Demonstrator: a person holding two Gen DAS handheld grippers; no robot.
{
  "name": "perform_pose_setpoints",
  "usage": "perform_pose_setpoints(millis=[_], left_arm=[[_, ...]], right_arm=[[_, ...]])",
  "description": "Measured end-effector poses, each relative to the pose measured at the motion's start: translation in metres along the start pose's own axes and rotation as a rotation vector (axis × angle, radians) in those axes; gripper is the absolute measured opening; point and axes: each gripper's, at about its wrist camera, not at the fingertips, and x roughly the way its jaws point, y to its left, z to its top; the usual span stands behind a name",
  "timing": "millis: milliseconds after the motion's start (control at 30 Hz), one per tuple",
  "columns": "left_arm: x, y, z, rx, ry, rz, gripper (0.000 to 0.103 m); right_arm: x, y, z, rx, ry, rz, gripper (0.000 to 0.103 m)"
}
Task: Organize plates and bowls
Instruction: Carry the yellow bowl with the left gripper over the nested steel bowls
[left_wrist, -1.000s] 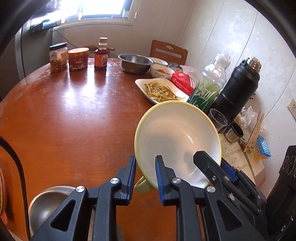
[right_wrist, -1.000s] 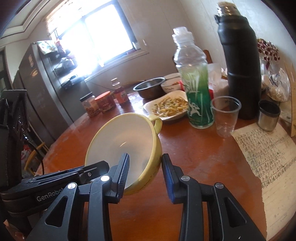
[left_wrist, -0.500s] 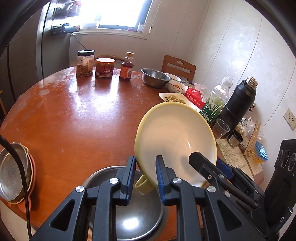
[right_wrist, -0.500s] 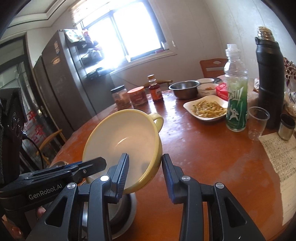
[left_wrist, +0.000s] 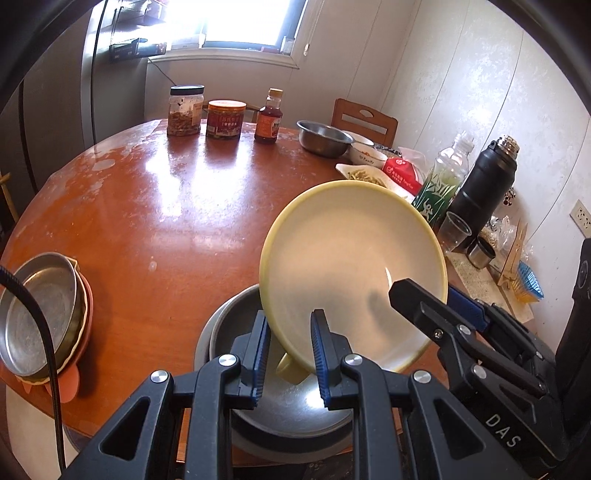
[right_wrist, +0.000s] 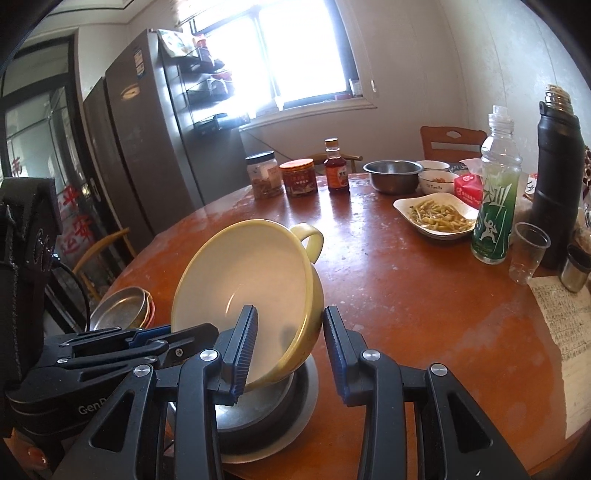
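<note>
A yellow two-handled bowl (left_wrist: 351, 266) is held tilted in the air between both grippers; it also shows in the right wrist view (right_wrist: 251, 288). My left gripper (left_wrist: 287, 350) is shut on its rim by one handle. My right gripper (right_wrist: 290, 332) is shut on the opposite rim, one finger inside the bowl. Right below the bowl sits a steel bowl (left_wrist: 258, 398) on a plate at the near table edge, also in the right wrist view (right_wrist: 258, 421). A stack of a steel plate (left_wrist: 40, 306) on other dishes lies at the left edge.
On the round wooden table (left_wrist: 155, 206): two jars (left_wrist: 184, 110), a sauce bottle (left_wrist: 269, 117), a steel bowl (left_wrist: 322, 137), small white bowls, a plate of food (right_wrist: 437, 218), a green bottle (right_wrist: 496, 199), a black thermos (right_wrist: 557, 173), a plastic cup (right_wrist: 528, 254), papers (right_wrist: 561, 325). Fridge at left.
Both grippers have drawn back toward the near table edge with the yellow bowl. The steel bowl and the dish stack at the left have come further into view under and beside it.
</note>
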Motion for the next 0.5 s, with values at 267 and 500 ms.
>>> perform_pose_setpoints(millis=[267, 500], left_arm=[[0.004, 0.005, -0.011, 0.004, 0.01, 0.025, 0.022], [0.005, 0.004, -0.014, 0.02, 0.016, 0.036, 0.022]], right_arm=[[0.006, 0.004, -0.009, -0.002, 0.031, 0.014, 0.04], [0.004, 0.004, -0.013, 0.004, 0.036, 0.028, 0.041]])
